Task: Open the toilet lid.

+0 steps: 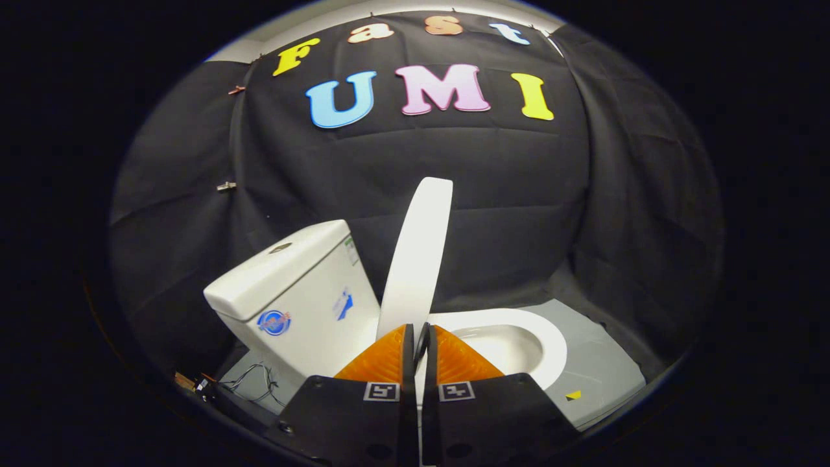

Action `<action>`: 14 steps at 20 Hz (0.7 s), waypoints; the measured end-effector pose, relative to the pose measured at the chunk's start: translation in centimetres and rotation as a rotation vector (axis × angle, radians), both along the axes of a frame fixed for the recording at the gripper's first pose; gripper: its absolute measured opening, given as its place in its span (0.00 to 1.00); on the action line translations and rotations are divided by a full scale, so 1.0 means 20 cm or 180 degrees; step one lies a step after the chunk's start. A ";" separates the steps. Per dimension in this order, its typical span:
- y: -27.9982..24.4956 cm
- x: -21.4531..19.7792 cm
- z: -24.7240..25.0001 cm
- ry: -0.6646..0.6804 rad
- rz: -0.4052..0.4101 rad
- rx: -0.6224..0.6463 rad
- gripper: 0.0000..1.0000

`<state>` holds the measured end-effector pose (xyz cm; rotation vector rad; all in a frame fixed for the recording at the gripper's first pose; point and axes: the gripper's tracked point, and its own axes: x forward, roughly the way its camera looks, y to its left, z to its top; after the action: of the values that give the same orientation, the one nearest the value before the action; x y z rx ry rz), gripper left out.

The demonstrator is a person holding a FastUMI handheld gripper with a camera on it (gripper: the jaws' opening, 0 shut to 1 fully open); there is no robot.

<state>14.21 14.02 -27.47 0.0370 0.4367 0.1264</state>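
- White and glossy, the long oval plastic toilet lid [415, 259] stands raised almost upright, seen nearly edge-on, its top leaning slightly away from the tank.
- The gripper [420, 340] sits at the lid's lower end; its two fingers are drawn close together with only a thin gap, and the lid's bottom edge seems to run down into that gap. Whether both fingers actually press on the lid cannot be told from here.
- A small dark rounded part shows right between the fingertips, against the lid's edge.
- Beside the lid, on the left of the fingers, stands the white ceramic box-shaped tank [292, 292], with a round button on its top and blue stickers on its front and side.
- On the other side of the lid lies the white oval toilet seat ring [548, 350], flat on the bowl, with the pale hollow of the bowl [506, 347] open inside it.
- The toilet rests on a light grey flat floor panel [606, 370], which carries a small yellow mark near the seat.
- Thin loose wires [256, 383] lie on the floor by the base of the tank.
- Black draped cloth [519, 194] forms the wall behind everything.
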 end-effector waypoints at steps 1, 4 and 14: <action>0.07 0.01 0.01 -0.0029 0.0076 -0.0018 0.07; 0.20 -0.03 0.03 -0.0067 0.0247 -0.0062 0.07; 0.51 -0.04 0.00 -0.0019 0.0640 0.0062 0.08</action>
<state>13.34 24.25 -27.44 0.0117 0.4326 0.3285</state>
